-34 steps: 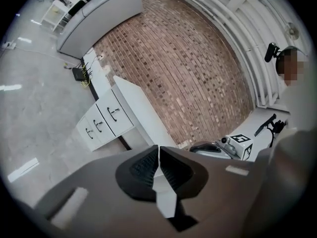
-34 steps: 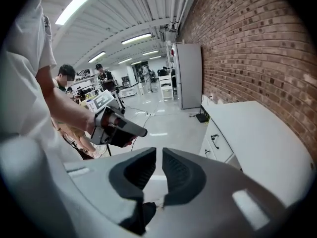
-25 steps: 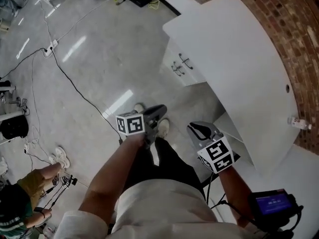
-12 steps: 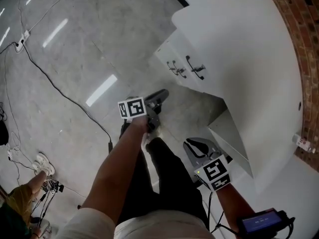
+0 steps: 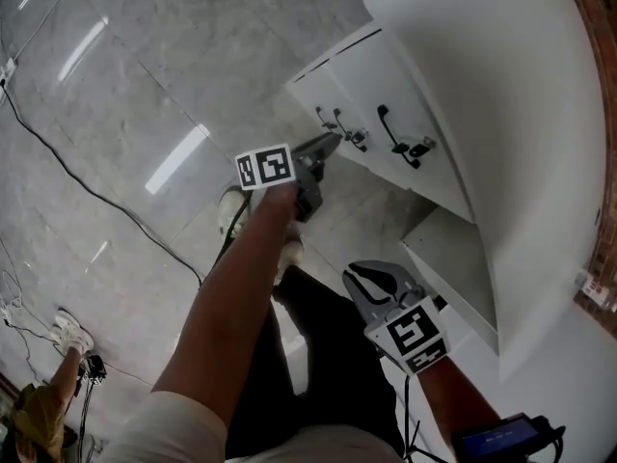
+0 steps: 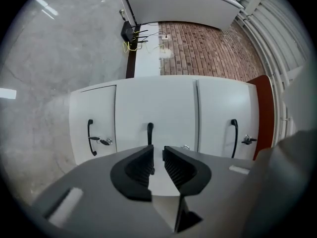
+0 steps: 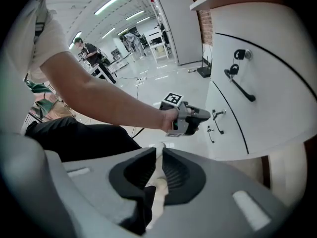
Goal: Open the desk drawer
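Observation:
The white drawer unit (image 5: 371,85) under the white desk top (image 5: 501,85) has three fronts with black handles. In the left gripper view the middle handle (image 6: 150,132) stands straight ahead of the jaws, a short way off, between a left handle (image 6: 90,137) and a right handle (image 6: 234,138). My left gripper (image 5: 331,143) reaches out close to the handles (image 5: 339,125), jaws almost together and holding nothing. My right gripper (image 5: 373,276) hangs back near the person's legs, shut and empty. It sees the left gripper (image 7: 194,120) from behind.
Keys hang in locks beside the outer handles (image 6: 105,141) (image 6: 246,140). An open kneehole (image 5: 453,258) lies right of the drawer unit. A black cable (image 5: 67,167) runs across the polished floor. The person's shoe (image 5: 231,210) is below the left gripper. Other people stand far off (image 7: 89,53).
The left gripper has stretched forward from beside the legs to just short of the drawer handles. The head has leaned in toward the unit. The right gripper has stayed low.

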{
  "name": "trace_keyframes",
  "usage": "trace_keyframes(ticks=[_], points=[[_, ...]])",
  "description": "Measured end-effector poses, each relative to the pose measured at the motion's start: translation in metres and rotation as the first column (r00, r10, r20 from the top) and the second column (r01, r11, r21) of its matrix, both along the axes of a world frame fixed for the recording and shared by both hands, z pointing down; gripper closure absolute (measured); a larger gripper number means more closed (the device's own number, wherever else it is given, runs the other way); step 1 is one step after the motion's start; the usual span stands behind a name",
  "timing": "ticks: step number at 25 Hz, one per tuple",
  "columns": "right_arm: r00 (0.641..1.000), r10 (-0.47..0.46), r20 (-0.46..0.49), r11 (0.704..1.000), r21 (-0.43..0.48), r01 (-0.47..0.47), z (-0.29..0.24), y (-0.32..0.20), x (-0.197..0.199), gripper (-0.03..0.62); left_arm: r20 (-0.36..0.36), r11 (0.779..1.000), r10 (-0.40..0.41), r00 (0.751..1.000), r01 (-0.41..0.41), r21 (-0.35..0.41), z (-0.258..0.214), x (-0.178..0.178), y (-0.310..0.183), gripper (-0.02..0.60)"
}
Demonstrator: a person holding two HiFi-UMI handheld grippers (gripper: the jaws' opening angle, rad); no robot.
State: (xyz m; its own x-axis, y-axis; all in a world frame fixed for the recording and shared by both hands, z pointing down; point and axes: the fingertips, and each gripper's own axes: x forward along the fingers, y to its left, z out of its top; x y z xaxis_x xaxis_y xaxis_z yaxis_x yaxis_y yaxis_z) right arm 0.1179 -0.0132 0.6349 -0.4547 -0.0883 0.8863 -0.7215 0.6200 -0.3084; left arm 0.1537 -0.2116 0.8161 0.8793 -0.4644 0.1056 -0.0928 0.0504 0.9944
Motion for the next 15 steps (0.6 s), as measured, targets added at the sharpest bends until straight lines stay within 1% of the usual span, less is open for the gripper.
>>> trace_keyframes(ticks=[4, 8, 9, 10, 13, 15], points=[[1.000, 0.011, 0.006, 1.000, -0.021, -0.011, 0.017, -0.002, -0.002, 0.559, -0.022, 1.000, -0.006, 1.000, 0.006, 0.003, 0.014, 0.013, -0.020, 0.499], [1.000, 0.013, 0.012, 0.999, -0.042, -0.012, 0.025, 0.003, -0.002, 0.559, -0.035, 1.000, -0.007, 0.999, 0.007, -0.002, 0.020, 0.024, -0.030, 0.499], [1.000, 0.014, 0.012, 0.999, -0.046, -0.013, 0.026, 0.005, -0.002, 0.559, -0.038, 1.000, -0.006, 0.999, 0.006, -0.006, 0.020, 0.027, -0.030, 0.510], [1.000, 0.015, 0.013, 0.999, -0.048, -0.014, 0.027, 0.006, -0.002, 0.558, -0.041, 1.000, -0.005, 0.999, 0.005, -0.008, 0.020, 0.029, -0.030, 0.555], [1.000, 0.017, 0.016, 0.999, -0.046, -0.016, 0.028, 0.005, -0.002, 0.559, -0.058, 1.000, 0.000, 0.998, -0.001, -0.008, 0.019, 0.029, -0.029, 0.554], [1.000, 0.013, 0.016, 0.999, -0.038, -0.012, 0.027, 0.003, -0.004, 0.558, -0.054, 1.000, 0.016, 0.998, -0.017, -0.002, 0.018, 0.028, -0.027, 0.557]])
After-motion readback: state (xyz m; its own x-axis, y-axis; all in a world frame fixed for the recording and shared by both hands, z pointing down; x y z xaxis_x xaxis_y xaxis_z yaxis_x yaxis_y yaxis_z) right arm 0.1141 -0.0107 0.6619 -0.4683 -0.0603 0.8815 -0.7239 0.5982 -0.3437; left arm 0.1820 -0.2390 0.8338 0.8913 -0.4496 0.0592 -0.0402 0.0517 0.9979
